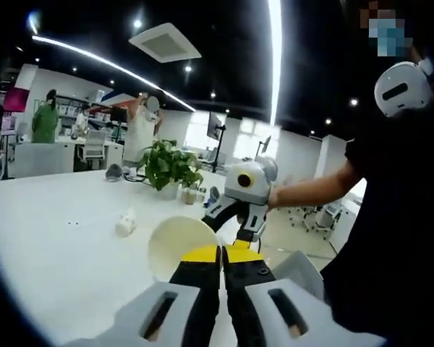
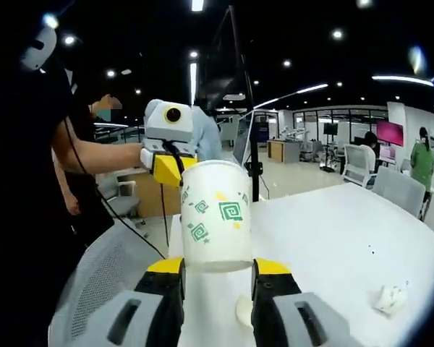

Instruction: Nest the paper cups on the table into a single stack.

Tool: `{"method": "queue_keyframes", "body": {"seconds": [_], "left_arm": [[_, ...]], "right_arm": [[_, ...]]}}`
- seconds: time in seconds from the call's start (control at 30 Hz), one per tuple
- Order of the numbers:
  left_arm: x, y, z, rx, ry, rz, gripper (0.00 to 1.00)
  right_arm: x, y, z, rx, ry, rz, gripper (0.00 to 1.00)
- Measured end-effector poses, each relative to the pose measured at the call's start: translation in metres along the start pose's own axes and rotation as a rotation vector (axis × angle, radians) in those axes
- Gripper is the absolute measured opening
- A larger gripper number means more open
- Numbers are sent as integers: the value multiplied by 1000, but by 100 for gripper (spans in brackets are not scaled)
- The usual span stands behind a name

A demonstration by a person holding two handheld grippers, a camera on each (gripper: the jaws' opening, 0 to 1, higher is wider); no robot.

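Note:
A paper cup [image 2: 215, 217] with green square-spiral prints is held up in the air above the white table [image 2: 333, 231]. My right gripper [image 2: 218, 269] is shut on its base, one yellow-tipped jaw on each side. My left gripper [image 2: 170, 168] pinches the cup's rim at the far end. In the left gripper view the cup [image 1: 179, 247] shows as a cream disc, with my left gripper [image 1: 220, 253] shut on its right edge and my right gripper [image 1: 235, 228] behind it. A second cream cup [image 2: 244, 311] lies on the table below.
A crumpled white scrap [image 2: 390, 298] [image 1: 125, 224] lies on the table. A potted plant [image 1: 170, 166] stands at the far end. A grey mesh chair [image 2: 101, 282] is by the table edge. A person in black [image 1: 390, 217] holds the grippers; other people stand behind.

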State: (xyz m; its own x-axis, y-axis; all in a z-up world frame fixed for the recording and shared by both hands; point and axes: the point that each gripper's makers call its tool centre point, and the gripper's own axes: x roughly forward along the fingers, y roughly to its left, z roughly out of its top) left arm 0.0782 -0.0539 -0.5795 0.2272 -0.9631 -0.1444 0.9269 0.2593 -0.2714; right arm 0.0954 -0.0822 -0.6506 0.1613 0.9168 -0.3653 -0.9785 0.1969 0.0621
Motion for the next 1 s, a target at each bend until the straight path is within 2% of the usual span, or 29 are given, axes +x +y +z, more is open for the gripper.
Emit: {"method": "queue_keyframes", "body": {"seconds": [0.17, 0.4, 0.63, 0.9, 1.0], "left_arm": [[3, -2, -5, -1, 41, 2, 0], [5, -1, -5, 29, 77, 26, 0], [7, 4, -6, 70, 118, 43, 0], [11, 10, -11, 119, 162, 71, 0], [12, 11, -15, 137, 184, 85, 0]], "right_arm": [[2, 3, -6, -3, 22, -10, 34], [-2, -4, -7, 14, 16, -48, 34], [-11, -11, -9, 15, 26, -106, 38], [-25, -18, -15, 58, 25, -184, 45], [-35, -23, -18, 88, 25, -235, 46]]}}
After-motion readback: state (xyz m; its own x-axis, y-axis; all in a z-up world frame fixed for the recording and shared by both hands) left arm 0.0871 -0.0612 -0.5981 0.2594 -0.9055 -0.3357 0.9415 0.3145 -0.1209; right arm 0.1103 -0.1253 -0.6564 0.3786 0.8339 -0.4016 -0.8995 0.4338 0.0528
